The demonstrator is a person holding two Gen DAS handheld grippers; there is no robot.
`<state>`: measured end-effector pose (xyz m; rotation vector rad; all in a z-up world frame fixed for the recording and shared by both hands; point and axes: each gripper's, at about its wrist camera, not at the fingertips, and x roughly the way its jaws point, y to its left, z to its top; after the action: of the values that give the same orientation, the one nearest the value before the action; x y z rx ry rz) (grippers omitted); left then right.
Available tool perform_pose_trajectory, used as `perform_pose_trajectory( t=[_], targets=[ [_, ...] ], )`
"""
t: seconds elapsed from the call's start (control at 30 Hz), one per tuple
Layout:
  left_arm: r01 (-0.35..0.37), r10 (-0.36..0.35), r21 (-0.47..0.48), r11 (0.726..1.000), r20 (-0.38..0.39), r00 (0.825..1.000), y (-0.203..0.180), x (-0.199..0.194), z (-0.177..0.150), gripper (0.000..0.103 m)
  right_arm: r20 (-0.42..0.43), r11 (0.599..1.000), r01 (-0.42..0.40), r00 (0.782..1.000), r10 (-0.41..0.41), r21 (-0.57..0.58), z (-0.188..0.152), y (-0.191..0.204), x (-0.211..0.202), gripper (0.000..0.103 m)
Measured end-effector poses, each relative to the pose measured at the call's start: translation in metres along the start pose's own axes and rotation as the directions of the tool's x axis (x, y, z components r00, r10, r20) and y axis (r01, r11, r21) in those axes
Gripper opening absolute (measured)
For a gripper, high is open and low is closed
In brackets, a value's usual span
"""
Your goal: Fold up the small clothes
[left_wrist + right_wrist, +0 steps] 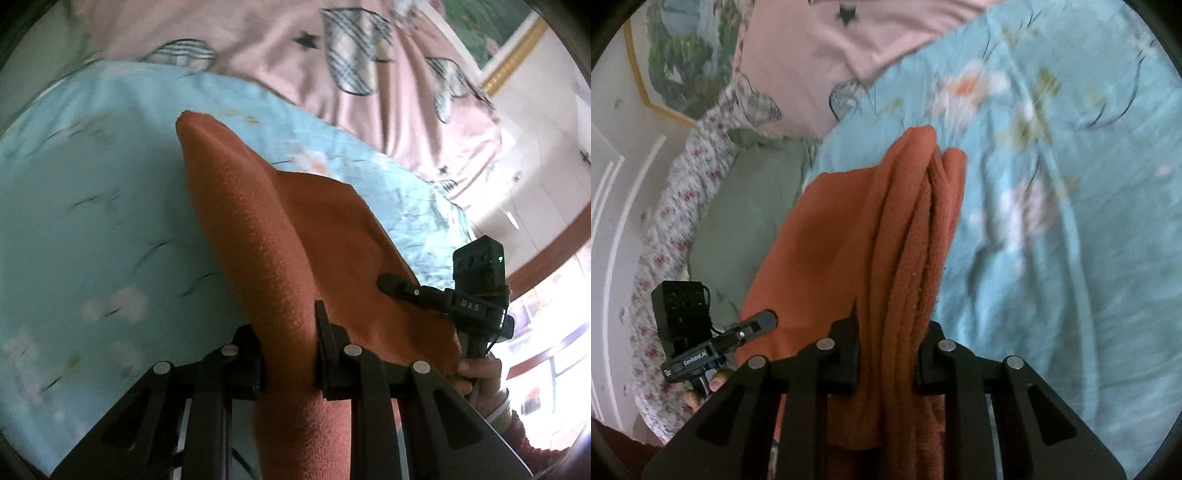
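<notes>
Each hand-held gripper, left (290, 354) and right (888, 360), tilts downward, clamping the orange cloth (280, 229) above the bedsheet (92, 184).

**Two readable marks, one on each handheld unit**

In the left wrist view, white capitals "DAS" stand on the dark housing of the right gripper (382, 284), on the block just behind its finger, toward the hand that grips it (the letters run slightly tilted, and any characters before or after them cannot be made out).

In the right wrist view, the white wordmark "GenRobot.AI" stands on the side of the left gripper (770, 319), on the body behind its finger and below the black box mounted on top. A small white mark sits left of that wordmark, too small to read.
</notes>
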<state>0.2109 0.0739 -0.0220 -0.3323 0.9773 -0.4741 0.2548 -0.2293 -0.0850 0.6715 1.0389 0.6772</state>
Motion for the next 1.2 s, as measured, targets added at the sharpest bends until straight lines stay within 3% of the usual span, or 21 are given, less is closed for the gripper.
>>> perform_pose_trajectory(
  t=[0.13,0.2,0.27,0.4,0.47,0.57,0.73,0.83,0.87,1.03,1.2],
  targets=[
    [-0.096,0.092,-0.069,0.993,-0.048,0.995,0.044,0.0,-0.028,0.028,-0.012,0.997,0.068,0.998,-0.068,0.022,-0.011,-0.003,0.002,0.035],
    [-0.1,0.097,-0.104,0.989,-0.034,0.995,0.057,-0.006,-0.039,0.04,-0.003,0.994,0.105,0.994,-0.105,0.027,-0.013,-0.003,-0.011,0.046],
    [-0.101,0.102,-0.122,0.987,-0.005,0.995,0.062,-0.015,-0.045,0.042,0.025,0.989,0.145,0.989,-0.145,0.01,-0.013,-0.001,-0.027,0.05],
    [-0.145,0.156,-0.149,0.978,0.069,0.985,0.069,-0.052,-0.053,0.038,0.121,0.978,0.208,0.972,-0.202,-0.036,-0.008,0.012,-0.06,0.051],
    [-0.195,0.215,-0.151,0.969,0.129,0.968,0.068,-0.08,-0.053,0.038,0.156,0.978,0.2,0.97,-0.189,-0.061,0.001,0.024,-0.064,0.051],
    [-0.222,0.244,-0.135,0.966,0.173,0.954,0.067,-0.112,-0.054,0.041,0.156,0.979,0.184,0.973,-0.169,-0.089,0.016,0.036,-0.051,0.05],
    [-0.165,0.18,-0.115,0.979,0.128,0.975,0.055,-0.101,-0.057,0.042,0.11,0.978,0.192,0.977,-0.183,-0.077,0.038,0.029,-0.013,0.043],
    [-0.115,0.125,-0.105,0.988,0.096,0.988,0.045,-0.082,-0.065,0.041,0.08,0.978,0.192,0.979,-0.186,-0.077,0.046,0.025,0.006,0.031],
    [-0.098,0.107,-0.095,0.991,0.088,0.99,0.04,-0.075,-0.067,0.041,0.071,0.977,0.198,0.979,-0.192,-0.078,0.048,0.026,0.01,0.012],
    [-0.061,0.063,-0.051,0.997,0.048,0.997,0.021,-0.054,-0.073,0.04,0.199,0.98,0.096,0.978,-0.061,-0.173,0.041,0.063,-0.029,0.011],
    [-0.018,0.02,-0.034,0.999,0.048,0.999,0.016,-0.052,-0.076,0.04,0.146,0.984,0.152,0.98,-0.138,-0.091,0.034,0.033,-0.019,0.011]
  ],
)
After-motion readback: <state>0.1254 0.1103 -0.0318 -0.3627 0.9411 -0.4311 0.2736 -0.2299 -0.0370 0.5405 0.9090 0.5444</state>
